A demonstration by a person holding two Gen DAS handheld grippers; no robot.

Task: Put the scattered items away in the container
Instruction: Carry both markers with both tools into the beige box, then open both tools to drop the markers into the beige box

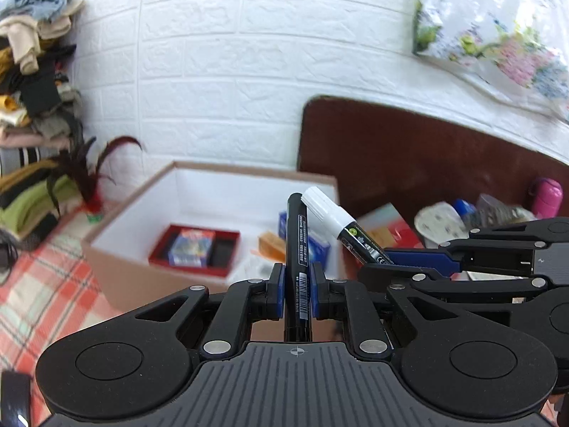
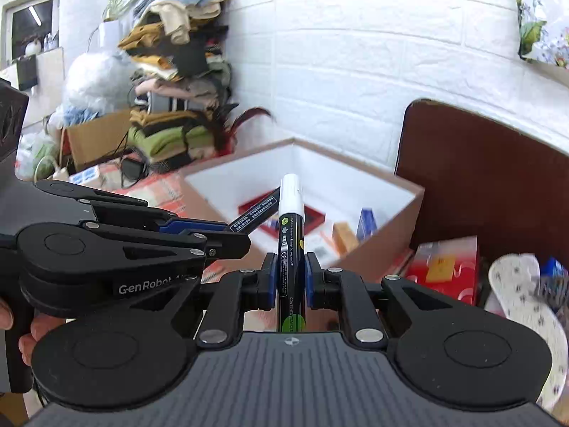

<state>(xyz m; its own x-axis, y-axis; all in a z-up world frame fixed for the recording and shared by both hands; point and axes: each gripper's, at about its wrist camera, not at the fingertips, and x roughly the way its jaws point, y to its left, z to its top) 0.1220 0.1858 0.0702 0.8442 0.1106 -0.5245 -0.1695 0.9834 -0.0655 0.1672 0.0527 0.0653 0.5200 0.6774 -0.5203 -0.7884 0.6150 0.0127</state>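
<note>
Both claws carried cargo: left claw (image 1: 298, 284) clamped a black marker (image 1: 298, 249), right claw (image 2: 290, 279) a white-capped marker (image 2: 291, 235), near the partly filled box (image 1: 199, 174); clutter (image 2: 512, 284) remained outside.

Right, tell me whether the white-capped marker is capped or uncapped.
Capped: the white-capped marker, clamped in the right gripper, has its white cap seated on the forward end in both views.
</note>
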